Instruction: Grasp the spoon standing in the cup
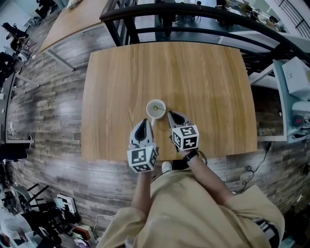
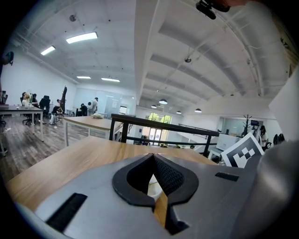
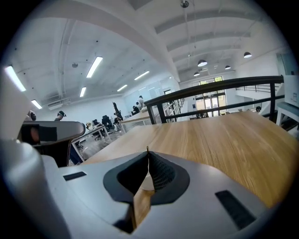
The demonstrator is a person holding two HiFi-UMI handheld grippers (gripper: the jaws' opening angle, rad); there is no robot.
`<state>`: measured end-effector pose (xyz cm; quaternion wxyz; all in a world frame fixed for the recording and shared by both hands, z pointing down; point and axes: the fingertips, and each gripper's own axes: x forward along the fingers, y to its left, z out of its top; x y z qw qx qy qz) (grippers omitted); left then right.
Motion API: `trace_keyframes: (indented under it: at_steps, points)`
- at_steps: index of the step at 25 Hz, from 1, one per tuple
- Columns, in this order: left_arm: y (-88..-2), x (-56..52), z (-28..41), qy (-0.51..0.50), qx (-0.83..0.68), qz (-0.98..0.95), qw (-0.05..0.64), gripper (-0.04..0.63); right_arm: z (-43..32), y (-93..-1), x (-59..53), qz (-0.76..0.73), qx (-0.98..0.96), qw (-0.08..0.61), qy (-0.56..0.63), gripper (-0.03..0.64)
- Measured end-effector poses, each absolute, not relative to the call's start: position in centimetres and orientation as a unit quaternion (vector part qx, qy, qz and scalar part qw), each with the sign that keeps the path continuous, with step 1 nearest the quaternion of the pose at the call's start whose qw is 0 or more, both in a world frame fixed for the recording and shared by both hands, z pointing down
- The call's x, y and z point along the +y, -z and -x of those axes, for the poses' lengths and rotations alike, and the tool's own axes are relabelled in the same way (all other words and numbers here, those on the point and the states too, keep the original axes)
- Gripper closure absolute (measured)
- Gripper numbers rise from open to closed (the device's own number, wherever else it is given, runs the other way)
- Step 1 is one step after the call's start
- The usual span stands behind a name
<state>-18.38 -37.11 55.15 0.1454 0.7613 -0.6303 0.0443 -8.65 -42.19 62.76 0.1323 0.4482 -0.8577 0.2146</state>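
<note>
A small white cup (image 1: pixel 156 108) stands on the wooden table (image 1: pixel 193 77), near its front edge. A thin spoon (image 1: pixel 161 110) leans out of the cup toward the right. My right gripper (image 1: pixel 169 113) is just right of the cup, and its tips meet at the spoon's handle. In the right gripper view the jaws (image 3: pixel 148 158) are pressed together, with a thin end of the spoon (image 3: pixel 147 149) poking out above them. My left gripper (image 1: pixel 143 122) sits just below and left of the cup with its jaws together and nothing between them. The cup (image 2: pixel 152 185) shows pale behind its jaws (image 2: pixel 153 156).
A black railing (image 1: pixel 193 14) runs along the table's far edge. A second wooden table (image 1: pixel 72 19) stands at the back left. White shelving (image 1: pixel 290 97) is off the table's right side. The person's torso (image 1: pixel 189 213) is close to the front edge.
</note>
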Motion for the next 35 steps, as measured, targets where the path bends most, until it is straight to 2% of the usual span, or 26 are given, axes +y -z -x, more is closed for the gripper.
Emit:
trace_keyframes:
  at_steps: [23,35]
  points:
    - [-45.1,-31.9,19.0,-0.014,-0.632,-0.774,0.03,0.584,6.4,-47.2,-37.0,-0.482,-0.873,0.022,-0.069,0.6]
    - [-39.2,-29.4,19.1,0.017,-0.641,-0.767,-0.027,0.584,4.0,-40.3,-34.8,-0.485,-0.875,0.006,-0.001,0.599]
